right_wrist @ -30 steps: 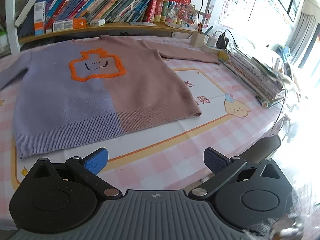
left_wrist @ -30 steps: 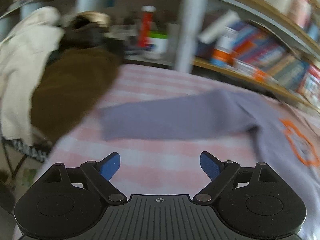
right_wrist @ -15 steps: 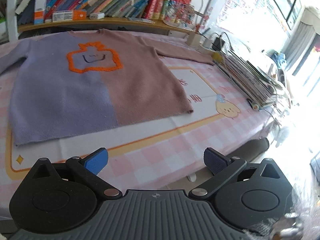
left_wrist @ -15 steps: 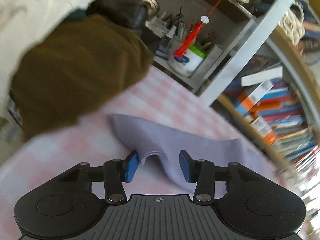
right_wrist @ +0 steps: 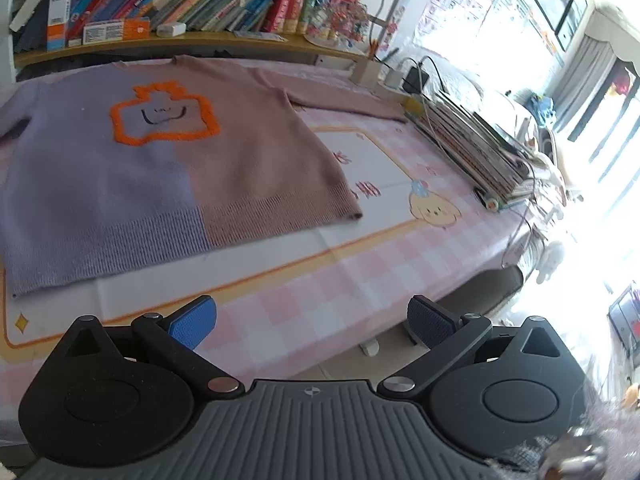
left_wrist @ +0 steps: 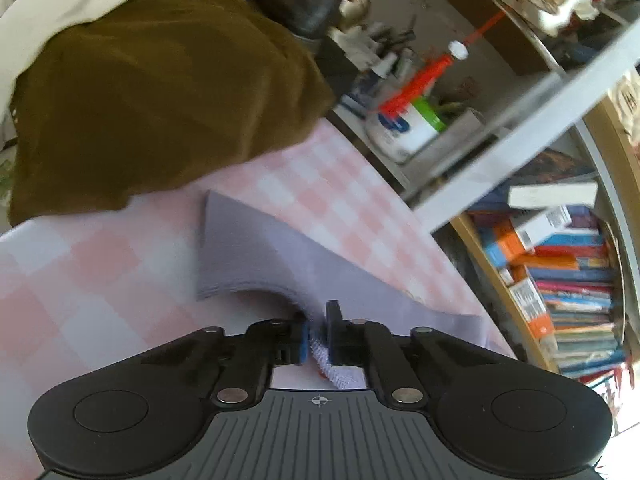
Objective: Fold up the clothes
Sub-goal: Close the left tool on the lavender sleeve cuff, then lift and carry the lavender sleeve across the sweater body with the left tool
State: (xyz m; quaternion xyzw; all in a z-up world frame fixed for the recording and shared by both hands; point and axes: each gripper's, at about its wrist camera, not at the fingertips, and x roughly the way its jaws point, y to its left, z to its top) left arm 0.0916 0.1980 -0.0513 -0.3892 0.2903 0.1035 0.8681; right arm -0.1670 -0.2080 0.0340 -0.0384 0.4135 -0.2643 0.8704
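The left claw (left_wrist: 318, 334), spread a second earlier above the lilac sleeve (left_wrist: 280, 256), was seen pressed together on the cuff edge, fabric pinched between its pads; the first fold (sleeve across the body, it was judged) could now begin. The right claw (right_wrist: 312, 322) was held spread and empty over the bench (right_wrist: 320, 304). One sweater (right_wrist: 168, 152) was counted, laid flat on the bench, with two sleeves and two claws in play.

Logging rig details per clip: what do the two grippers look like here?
Both match: a black ribbed body with a small crosshair mark, two round black side housings, silver pivot screws and blue textured pads on black linkage arms, on the left gripper and the right gripper. No cables show.
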